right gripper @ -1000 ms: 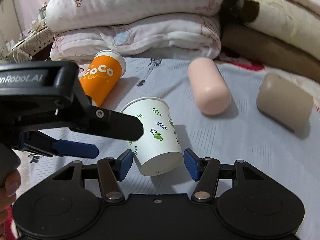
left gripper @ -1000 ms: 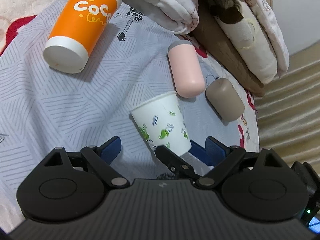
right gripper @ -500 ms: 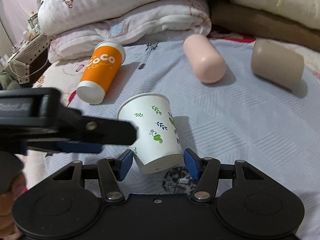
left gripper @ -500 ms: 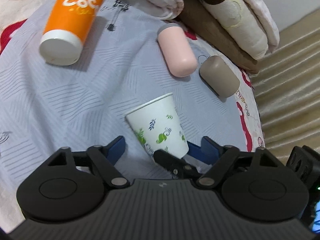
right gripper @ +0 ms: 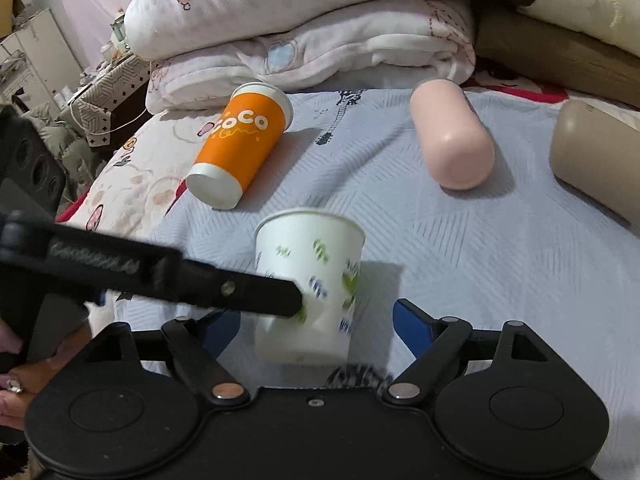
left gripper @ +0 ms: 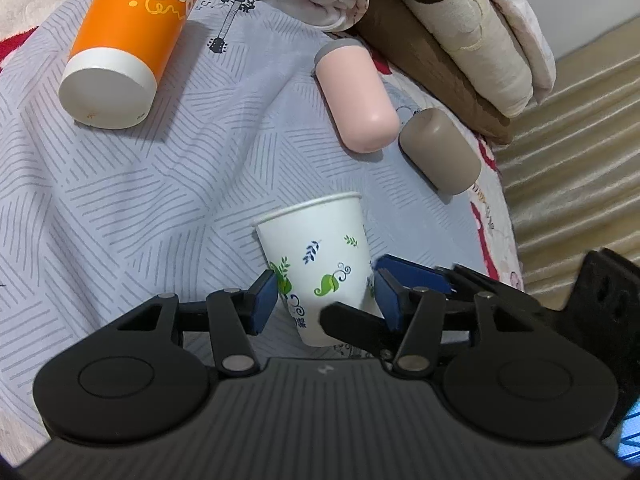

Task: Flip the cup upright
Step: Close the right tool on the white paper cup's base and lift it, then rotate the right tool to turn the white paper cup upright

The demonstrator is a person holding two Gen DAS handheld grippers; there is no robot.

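1. Grey patterned bedsheet (left gripper: 132, 200) carries everything; folded blankets (right gripper: 304, 28) are stacked at the far edge.
2. Orange cup (left gripper: 132, 40) lies on its side, well apart from my tools.
3. Pink bottle (left gripper: 356, 100) and taupe bottle (left gripper: 440, 152) lie just beside each other.
4. White leaf-print paper cup (left gripper: 320, 264) sits between both tools, wide rim up, tilted.
5. My left gripper (left gripper: 326, 300) is clamped on its lower wall.
6. My right gripper (right gripper: 316, 328) is spread, pads off the cup.

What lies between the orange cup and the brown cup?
The pink cup lies on its side between the orange cup and the brown cup; the right wrist view shows it.
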